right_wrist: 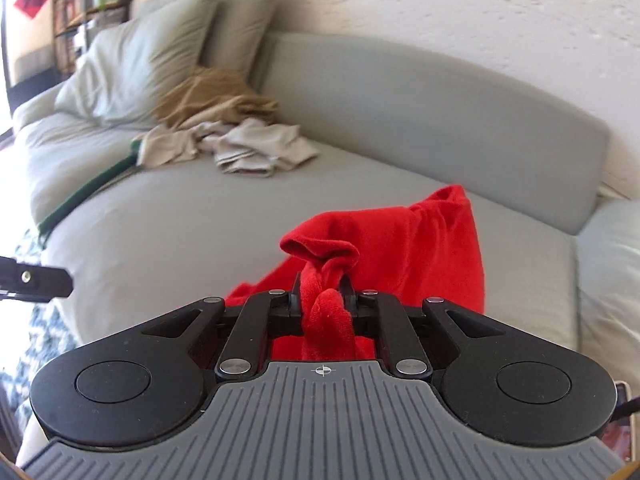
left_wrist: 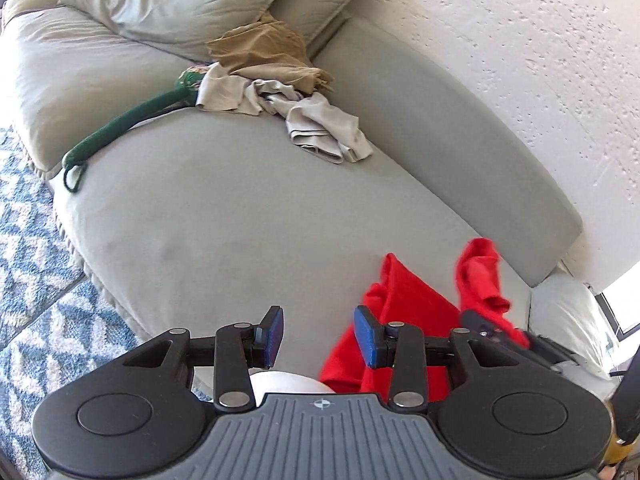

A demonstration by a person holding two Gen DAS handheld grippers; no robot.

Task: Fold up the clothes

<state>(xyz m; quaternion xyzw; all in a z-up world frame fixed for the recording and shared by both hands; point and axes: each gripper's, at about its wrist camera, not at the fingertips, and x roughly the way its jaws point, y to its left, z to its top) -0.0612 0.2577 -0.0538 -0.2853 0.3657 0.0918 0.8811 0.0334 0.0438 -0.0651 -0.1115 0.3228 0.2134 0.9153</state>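
Observation:
A red garment [right_wrist: 432, 248] hangs bunched over the grey sofa seat [right_wrist: 208, 232]. My right gripper [right_wrist: 324, 292] is shut on a twisted fold of it, and the rest droops behind the fingers. In the left wrist view the same red garment [left_wrist: 404, 292] hangs at the lower right, just behind the right-hand blue pad [left_wrist: 366, 338]. My left gripper [left_wrist: 319, 334] is open with nothing between its pads, above the sofa seat [left_wrist: 240, 220]. Part of the right gripper [left_wrist: 480, 322] shows there, wrapped in red cloth.
A heap of clothes lies at the back of the seat: a tan garment [left_wrist: 264, 52], a pale beige one [left_wrist: 316, 120] and a long green knitted piece [left_wrist: 128, 128]. Cushions [left_wrist: 172, 0] lean behind them. A blue-and-white rug [left_wrist: 36, 280] covers the floor to the left.

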